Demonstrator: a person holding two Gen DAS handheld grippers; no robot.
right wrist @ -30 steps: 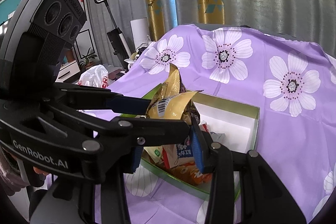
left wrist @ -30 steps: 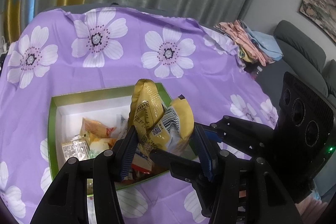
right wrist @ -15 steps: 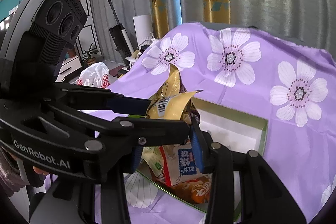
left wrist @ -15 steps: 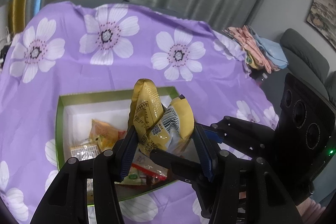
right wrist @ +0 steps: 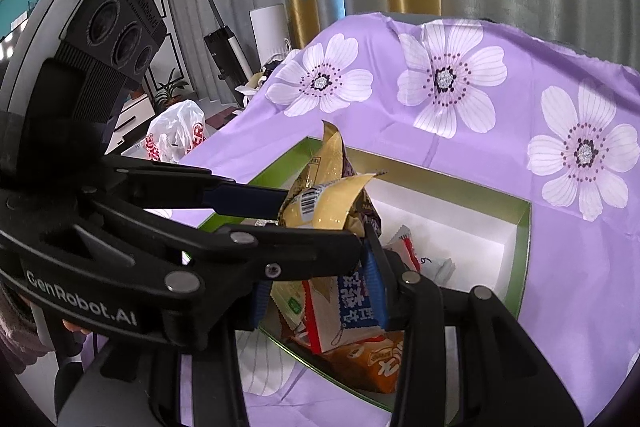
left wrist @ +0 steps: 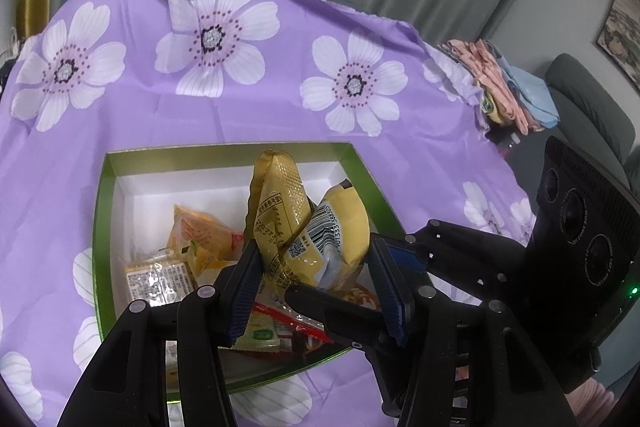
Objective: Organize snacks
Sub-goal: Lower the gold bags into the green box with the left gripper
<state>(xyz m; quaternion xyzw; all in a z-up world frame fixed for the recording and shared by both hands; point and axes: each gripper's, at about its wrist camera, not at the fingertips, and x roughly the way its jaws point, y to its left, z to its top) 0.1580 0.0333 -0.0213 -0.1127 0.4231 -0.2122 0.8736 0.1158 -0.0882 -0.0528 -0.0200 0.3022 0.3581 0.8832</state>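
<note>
**Yellow snack packet held between both grippers above the box**

The yellow snack packet (left wrist: 308, 227) hangs in the air above the green-rimmed box (left wrist: 105, 195), which sits on the purple flowered tablecloth (left wrist: 248, 107). It is not yet resting among the other packets (left wrist: 200, 243) lying on the box's white floor.

Left gripper (left wrist: 316, 283): its blue-padded fingers (left wrist: 244, 283) are clamped on the lower body of the packet, one pad on each side. The film buckles inward between them, and the sealed top stands clear above the pads, folded into two lobes.

Right gripper (right wrist: 320, 291): its fingers stand a packet's width apart, and a finger of the left gripper crosses in front of them. Whether they press the yellow snack packet (right wrist: 328, 203) or only bracket it, I cannot tell. In the left view one right finger reaches under the packet.

Handling judgement: the packet appears light, air-puffed and soft-walled. The glossy film looks slippery, and the contents may crush under hard pressure. The sounder hold is low on the body or on a flat sealed edge, with moderate force.

Risk: the creased film could slide out of the pads as the packet is lowered.
</note>
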